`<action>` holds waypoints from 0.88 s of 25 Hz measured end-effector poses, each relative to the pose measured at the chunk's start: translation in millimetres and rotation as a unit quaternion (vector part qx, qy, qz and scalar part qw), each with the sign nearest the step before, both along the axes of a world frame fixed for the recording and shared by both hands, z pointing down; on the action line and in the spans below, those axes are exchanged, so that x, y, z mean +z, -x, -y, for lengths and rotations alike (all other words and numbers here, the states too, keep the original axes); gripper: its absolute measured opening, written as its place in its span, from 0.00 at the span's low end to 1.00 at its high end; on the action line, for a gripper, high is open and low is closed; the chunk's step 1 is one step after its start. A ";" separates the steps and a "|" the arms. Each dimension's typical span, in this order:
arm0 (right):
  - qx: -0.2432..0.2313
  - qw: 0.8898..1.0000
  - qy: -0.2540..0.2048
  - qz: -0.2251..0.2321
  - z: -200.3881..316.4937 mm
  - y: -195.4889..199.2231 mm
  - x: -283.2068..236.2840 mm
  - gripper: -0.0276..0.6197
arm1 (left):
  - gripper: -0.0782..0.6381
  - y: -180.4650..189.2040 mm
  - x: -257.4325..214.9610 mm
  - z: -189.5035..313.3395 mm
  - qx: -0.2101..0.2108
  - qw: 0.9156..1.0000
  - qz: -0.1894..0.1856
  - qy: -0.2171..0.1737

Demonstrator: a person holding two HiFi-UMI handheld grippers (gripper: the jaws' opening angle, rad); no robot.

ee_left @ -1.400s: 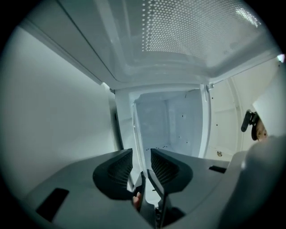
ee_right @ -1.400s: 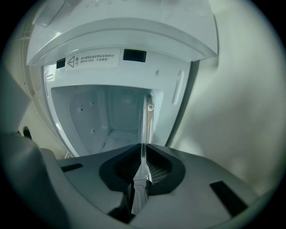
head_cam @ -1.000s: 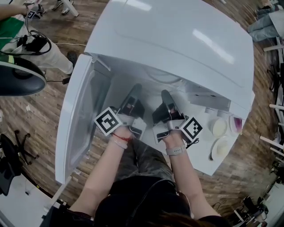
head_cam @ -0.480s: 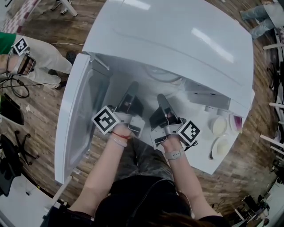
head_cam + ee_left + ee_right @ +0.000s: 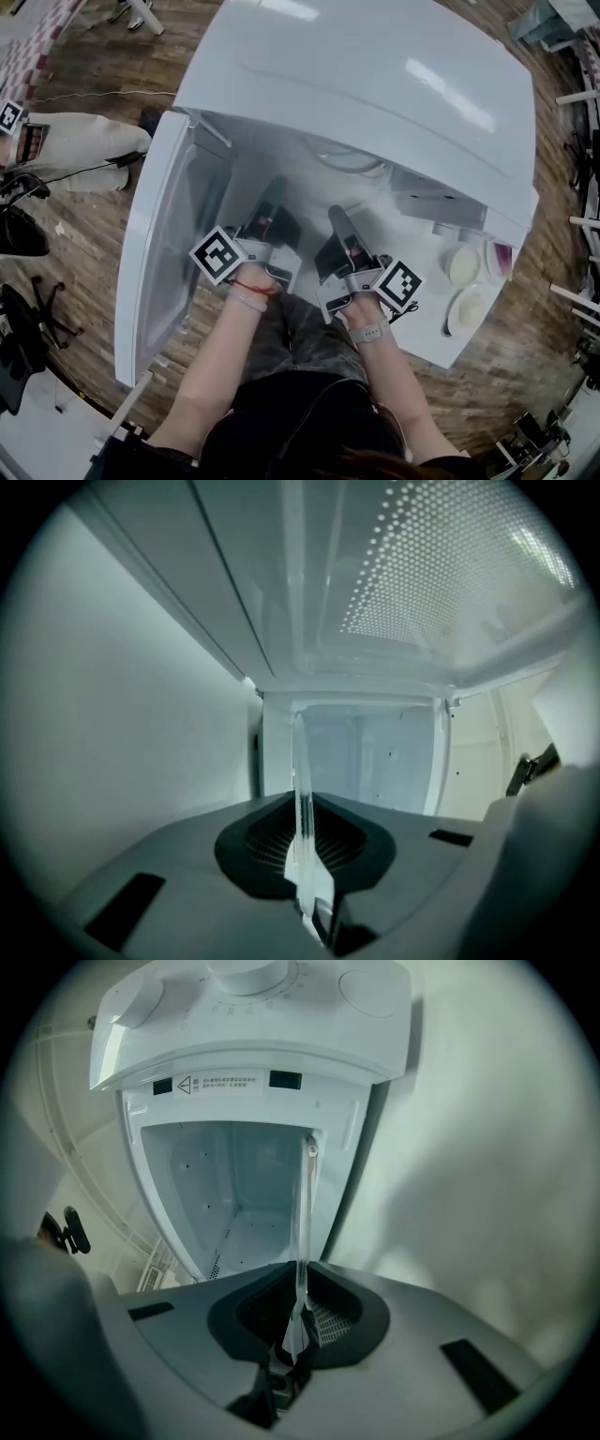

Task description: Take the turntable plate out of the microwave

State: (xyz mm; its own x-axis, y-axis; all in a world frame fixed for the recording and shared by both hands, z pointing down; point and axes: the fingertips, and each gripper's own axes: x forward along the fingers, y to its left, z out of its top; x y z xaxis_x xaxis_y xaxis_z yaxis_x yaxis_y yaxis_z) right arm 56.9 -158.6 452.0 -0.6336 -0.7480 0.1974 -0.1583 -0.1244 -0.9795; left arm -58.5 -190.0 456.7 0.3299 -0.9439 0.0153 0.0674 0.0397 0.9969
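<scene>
The clear glass turntable plate (image 5: 301, 780) shows edge-on between my left gripper's (image 5: 302, 853) dark ribbed pads; these jaws have just been closing and now pinch its rim. My right gripper (image 5: 302, 1312) is shut on the same plate (image 5: 305, 1213), whose rim runs up toward the cavity. In the head view both grippers, left (image 5: 274, 190) and right (image 5: 336, 217), reach side by side into the open white microwave (image 5: 375, 75), and the plate's far rim (image 5: 349, 161) shows faintly under the top.
The microwave door (image 5: 164, 244) stands swung open at the left. The control panel with its round knobs (image 5: 462, 267) lies right of the cavity. A person (image 5: 75, 141) stands on the wooden floor at the far left, near dark chairs (image 5: 19, 337).
Both grippers have slid a little back toward me out of the cavity. The person at the left has shifted away.
</scene>
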 end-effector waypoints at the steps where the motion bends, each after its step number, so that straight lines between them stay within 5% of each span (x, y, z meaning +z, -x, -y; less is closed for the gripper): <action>1: -0.001 1.000 -0.004 -0.008 0.7 -1.5 -0.7 0.12 | 0.16 -0.2 -0.1 0.1 0.002 1.000 -0.002 0.000; 12: 0.059 0.994 -0.027 -0.085 34.1 -51.5 0.2 0.17 | 0.16 5.1 0.0 -1.1 0.013 1.000 -0.010 -0.002; 22: 0.075 0.991 -0.041 -0.099 55.4 -58.4 -5.0 0.16 | 0.16 4.7 -1.9 -1.5 0.023 1.000 -0.014 -0.008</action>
State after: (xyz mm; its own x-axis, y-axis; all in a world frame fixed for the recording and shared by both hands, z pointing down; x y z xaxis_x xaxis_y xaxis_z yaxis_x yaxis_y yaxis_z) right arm 115.3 -213.9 447.0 -0.4692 -0.8492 0.2423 -0.3343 -0.0831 -0.9388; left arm -63.2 -188.6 454.8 0.3736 -0.9276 -0.0085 0.0928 0.0282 0.9953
